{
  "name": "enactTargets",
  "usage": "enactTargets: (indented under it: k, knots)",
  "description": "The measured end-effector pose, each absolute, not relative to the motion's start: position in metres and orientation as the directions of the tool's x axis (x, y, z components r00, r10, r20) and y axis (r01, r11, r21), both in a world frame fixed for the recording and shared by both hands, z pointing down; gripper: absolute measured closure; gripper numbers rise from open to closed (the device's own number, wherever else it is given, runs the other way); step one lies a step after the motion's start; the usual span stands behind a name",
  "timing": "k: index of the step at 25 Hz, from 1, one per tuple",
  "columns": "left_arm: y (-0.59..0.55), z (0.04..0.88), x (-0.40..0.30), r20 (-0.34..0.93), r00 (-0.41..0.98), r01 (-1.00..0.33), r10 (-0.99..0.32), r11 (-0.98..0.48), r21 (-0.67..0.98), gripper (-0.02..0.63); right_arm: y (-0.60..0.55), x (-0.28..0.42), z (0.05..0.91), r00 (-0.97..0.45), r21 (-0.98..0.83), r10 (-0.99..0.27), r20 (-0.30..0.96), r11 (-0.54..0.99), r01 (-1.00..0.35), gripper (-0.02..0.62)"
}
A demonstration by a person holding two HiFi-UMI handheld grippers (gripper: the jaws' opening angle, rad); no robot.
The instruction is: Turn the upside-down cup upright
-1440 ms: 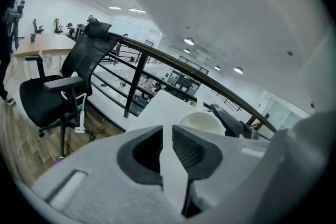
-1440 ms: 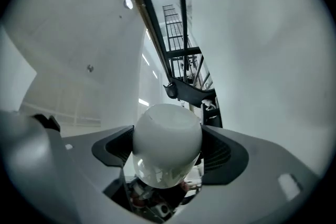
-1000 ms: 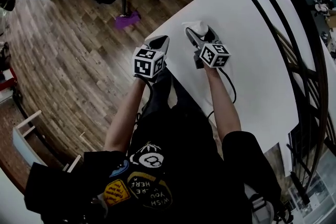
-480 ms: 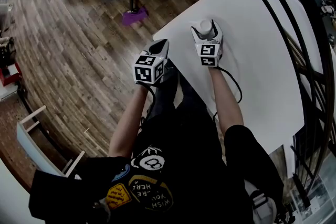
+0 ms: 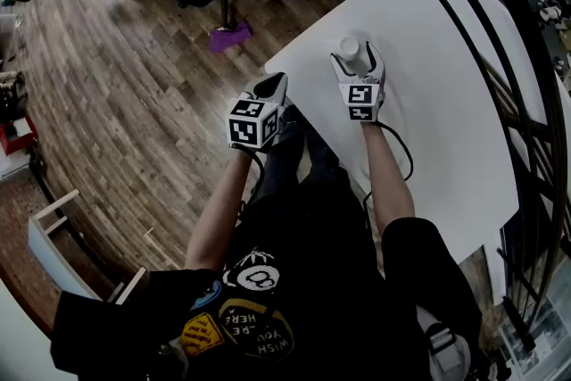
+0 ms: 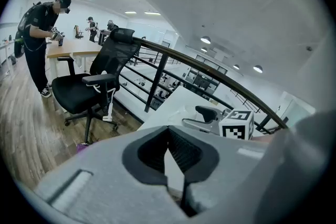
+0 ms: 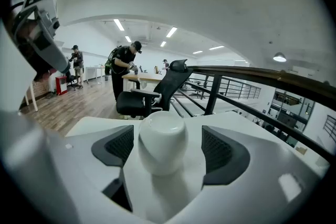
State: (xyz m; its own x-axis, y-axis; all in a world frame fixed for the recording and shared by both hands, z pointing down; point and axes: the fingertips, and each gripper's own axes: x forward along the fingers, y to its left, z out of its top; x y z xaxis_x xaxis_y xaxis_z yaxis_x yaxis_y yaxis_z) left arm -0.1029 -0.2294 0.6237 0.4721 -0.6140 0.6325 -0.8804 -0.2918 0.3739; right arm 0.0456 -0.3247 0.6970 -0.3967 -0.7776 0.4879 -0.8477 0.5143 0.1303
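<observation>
The white counter (image 5: 446,120) fills the right of the head view. The left gripper (image 5: 275,83) is held at the counter's left edge, with its jaws fully together and nothing between them. The right gripper (image 5: 358,58) is over the counter near the left corner. Its jaws are wide, one on either side of the white cup (image 7: 163,139), with a gap visible at each pad. The cup's wider end is uppermost and its base is hidden.

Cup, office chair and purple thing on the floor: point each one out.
cup (image 7: 163,139), right gripper view, on its rounded white side.
office chair (image 6: 76,89), left gripper view, on its black seat.
purple thing (image 5: 229,37), head view, on its middle.
</observation>
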Motion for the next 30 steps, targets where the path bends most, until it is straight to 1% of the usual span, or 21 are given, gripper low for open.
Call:
enactTargets:
  k: [2,3,4,5,6,9,10,12,13,18,23,27,30]
  knots:
    - [-0.225,0.617,-0.104,0.623,0.481,-0.875,-0.617,-0.303,0.377,0.600,-0.312,0.056,0.678,-0.371,0.094,-0.808,0.457,0.459,-0.884,0.210]
    - [-0.222,0.613,-0.104,0.617,0.488,-0.872,-0.618,-0.312,0.377,0.600,-0.304,0.061,0.667,-0.354,0.077,-0.826,0.439,0.427,-0.901,0.252]
    - [-0.220,0.609,-0.104,0.608,0.495,-0.868,-0.620,-0.322,0.379,0.600,-0.296,0.068,0.656,-0.329,0.073,-0.846,0.420,0.393,-0.917,0.317]
    - [-0.218,0.605,-0.103,0.599,0.504,-0.863,-0.622,-0.331,0.381,0.600,-0.287,0.075,0.645,-0.301,0.081,-0.866,0.399,0.360,-0.929,0.395]
    - [-0.216,0.602,-0.102,0.589,0.514,-0.857,-0.624,-0.342,0.385,0.600,-0.279,0.080,0.634,-0.278,0.089,-0.883,0.379,0.333,-0.939,0.439]
    - [-0.211,0.592,-0.095,0.556,0.550,-0.834,-0.623,-0.383,0.397,0.600,-0.254,0.086,0.602,-0.236,0.083,-0.911,0.338,0.279,-0.957,0.494]
    - [-0.208,0.590,-0.091,0.547,0.564,-0.826,-0.619,-0.401,0.397,0.600,-0.245,0.087,0.593,-0.224,0.078,-0.916,0.333,0.263,-0.962,0.531]
    - [-0.200,0.585,-0.083,0.531,0.585,-0.811,-0.613,-0.432,0.394,0.600,-0.226,0.089,0.576,-0.205,0.063,-0.923,0.327,0.238,-0.969,0.581]
    - [-0.195,0.582,-0.079,0.523,0.593,-0.805,-0.612,-0.444,0.393,0.600,-0.216,0.090,0.568,-0.201,0.054,-0.925,0.323,0.230,-0.972,0.594]
    - [-0.171,0.555,-0.055,0.477,0.613,-0.790,-0.630,-0.482,0.378,0.600,-0.172,0.089,0.535,-0.229,0.015,-0.919,0.320,0.247,-0.969,0.595]
    - [-0.132,0.531,-0.027,0.455,0.597,-0.800,-0.661,-0.533,0.275,0.600,-0.124,0.083,0.520,-0.328,-0.052,-0.885,0.331,0.330,-0.943,0.597]
    - [-0.078,0.520,0.006,0.445,0.599,-0.799,-0.666,-0.537,0.271,0.600,-0.069,0.091,0.515,-0.380,-0.072,-0.858,0.346,0.380,-0.922,0.597]
    - [-0.036,0.511,0.027,0.441,0.581,-0.812,-0.684,-0.528,0.251,0.600,-0.034,0.101,0.508,-0.423,-0.117,-0.843,0.333,0.409,-0.905,0.597]
